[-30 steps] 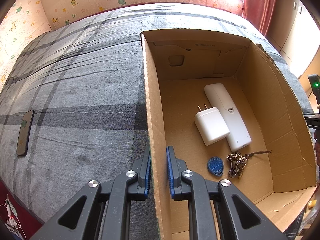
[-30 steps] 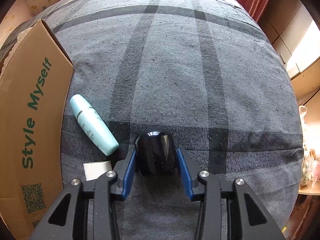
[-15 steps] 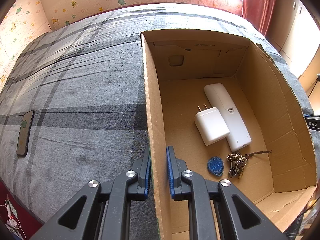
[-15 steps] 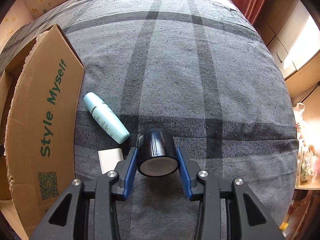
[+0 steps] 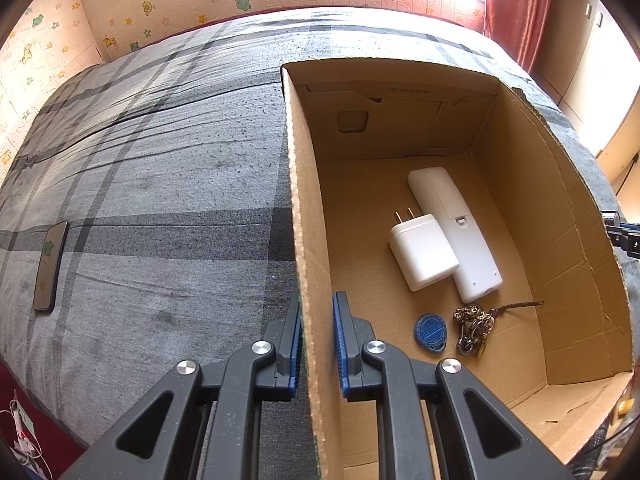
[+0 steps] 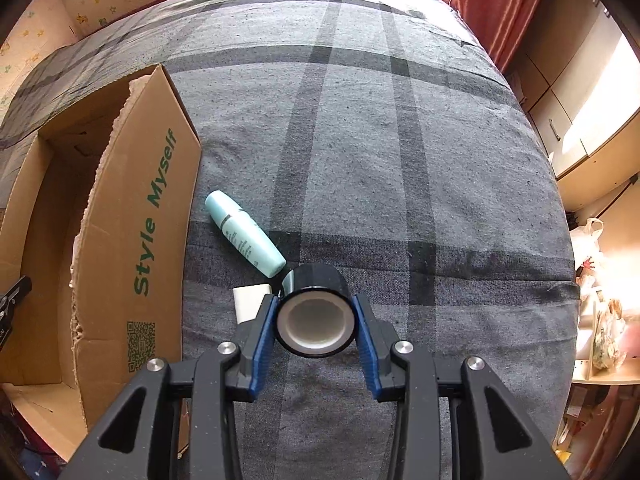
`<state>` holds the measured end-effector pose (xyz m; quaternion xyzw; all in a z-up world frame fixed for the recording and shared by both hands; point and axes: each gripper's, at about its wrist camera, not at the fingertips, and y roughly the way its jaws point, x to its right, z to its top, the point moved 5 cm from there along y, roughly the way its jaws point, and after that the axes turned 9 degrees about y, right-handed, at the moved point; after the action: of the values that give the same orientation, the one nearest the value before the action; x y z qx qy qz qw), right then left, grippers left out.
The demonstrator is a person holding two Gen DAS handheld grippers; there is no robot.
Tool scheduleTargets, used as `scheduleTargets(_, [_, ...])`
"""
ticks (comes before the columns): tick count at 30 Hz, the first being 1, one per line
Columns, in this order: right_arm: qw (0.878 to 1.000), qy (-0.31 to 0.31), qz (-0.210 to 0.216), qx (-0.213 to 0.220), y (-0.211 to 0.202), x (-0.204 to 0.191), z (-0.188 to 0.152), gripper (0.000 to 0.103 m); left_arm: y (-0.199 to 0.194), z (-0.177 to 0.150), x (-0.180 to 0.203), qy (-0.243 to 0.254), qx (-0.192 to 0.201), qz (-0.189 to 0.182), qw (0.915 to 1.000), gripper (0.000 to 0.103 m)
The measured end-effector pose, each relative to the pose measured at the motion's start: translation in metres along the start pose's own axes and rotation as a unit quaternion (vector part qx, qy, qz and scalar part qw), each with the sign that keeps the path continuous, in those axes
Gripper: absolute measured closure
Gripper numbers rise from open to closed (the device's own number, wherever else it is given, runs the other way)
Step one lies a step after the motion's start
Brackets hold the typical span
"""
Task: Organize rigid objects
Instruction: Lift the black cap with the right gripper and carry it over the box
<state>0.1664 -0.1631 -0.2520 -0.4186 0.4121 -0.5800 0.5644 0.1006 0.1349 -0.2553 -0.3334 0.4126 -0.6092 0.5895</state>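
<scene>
My right gripper (image 6: 316, 322) is shut on a black tape roll (image 6: 316, 288) with a white core, held off the grey plaid bed (image 6: 360, 140). Below it lie a mint green bottle (image 6: 244, 234) and a small white block (image 6: 250, 300), beside the cardboard box (image 6: 132, 216) printed "Style Myself". My left gripper (image 5: 316, 340) is shut on the box's left wall (image 5: 308, 216). Inside the box lie a white charger plug (image 5: 422, 258), a white remote (image 5: 454, 228), a blue key tag (image 5: 431, 330) and a metal keyring (image 5: 474, 330).
A dark phone (image 5: 50, 266) lies on the bed far left of the box. Red curtains (image 6: 492, 8) and cupboards (image 6: 580, 92) stand past the bed's right edge. Bags (image 6: 604, 300) sit on a shelf at the right. Cables (image 5: 24, 440) lie on the floor.
The right gripper has risen with the tape roll, which tipped so its white core now faces the camera. The bed and bottle look farther away. The left gripper has not moved.
</scene>
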Motion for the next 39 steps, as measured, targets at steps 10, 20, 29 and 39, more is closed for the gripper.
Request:
scheduleTargets(10, [0.999, -0.024, 0.01, 0.02, -0.038, -0.023, 0.007, 0.063, 0.0, 0.0, 0.0, 0.001, 0.0, 0.001, 1.0, 0.088])
scheduleTargets(20, [0.997, -0.057, 0.026, 0.048, -0.081, -0.056, 0.011, 0.063, 0.0, 0.0, -0.001, 0.001, 0.0, 0.0, 1.0, 0.088])
scheduleTargets(29, [0.992, -0.094, 0.051, 0.061, -0.103, -0.096, 0.005, 0.063, 0.0, 0.0, -0.001, 0.0, 0.0, 0.001, 1.0, 0.088])
scheduleTargets(39, [0.988, -0.126, 0.073, 0.049, -0.097, -0.138, -0.009, 0.063, 0.0, 0.0, 0.0, 0.001, 0.0, 0.001, 1.0, 0.088])
